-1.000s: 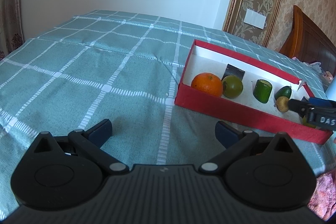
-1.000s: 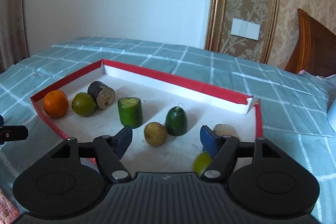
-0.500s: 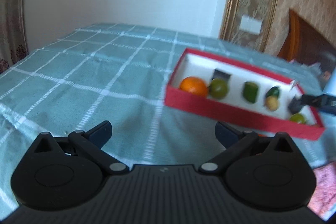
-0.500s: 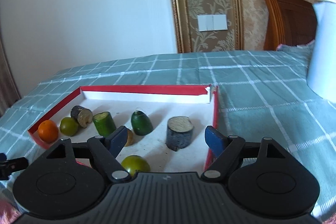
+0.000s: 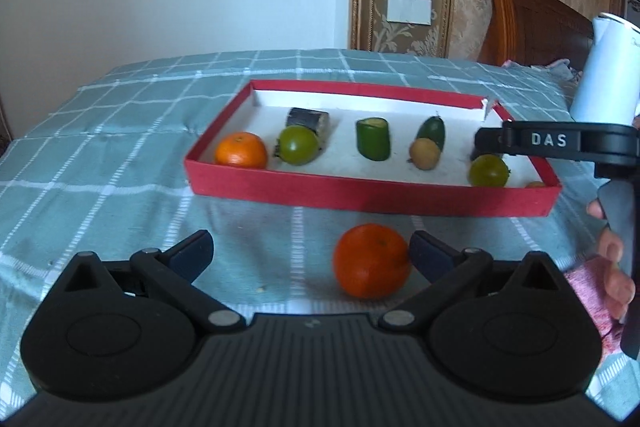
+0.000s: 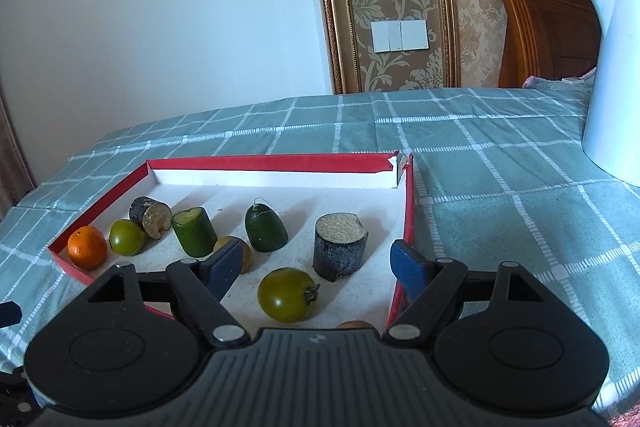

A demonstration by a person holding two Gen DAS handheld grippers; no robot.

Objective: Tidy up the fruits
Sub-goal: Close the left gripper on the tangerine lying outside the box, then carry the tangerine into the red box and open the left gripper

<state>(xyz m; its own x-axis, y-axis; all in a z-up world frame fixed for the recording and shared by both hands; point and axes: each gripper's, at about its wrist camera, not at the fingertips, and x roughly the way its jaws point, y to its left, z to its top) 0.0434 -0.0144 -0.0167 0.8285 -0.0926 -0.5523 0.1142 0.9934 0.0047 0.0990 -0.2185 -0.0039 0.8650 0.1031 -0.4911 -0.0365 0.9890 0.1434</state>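
The loose orange [image 5: 371,261] is lying on the checked bedspread [image 5: 120,147], outside the red tray [image 5: 360,193] and just in front of its near wall. It is being framed by the left gripper [image 5: 310,253], whose jaws are standing wide with nothing pressed; the fruit is sitting off-centre, close against the right-hand finger. For a clean pick, the gripper is probably best shifted towards that side until the orange is centred, then closed gently, since round fruit is likely to roll on soft cloth. The right gripper [image 6: 318,263] is being held wide and empty over the tray's near end, above a green tomato [image 6: 286,294] and a dark cut cylinder [image 6: 340,245]; it should be kept clear of the drop path.
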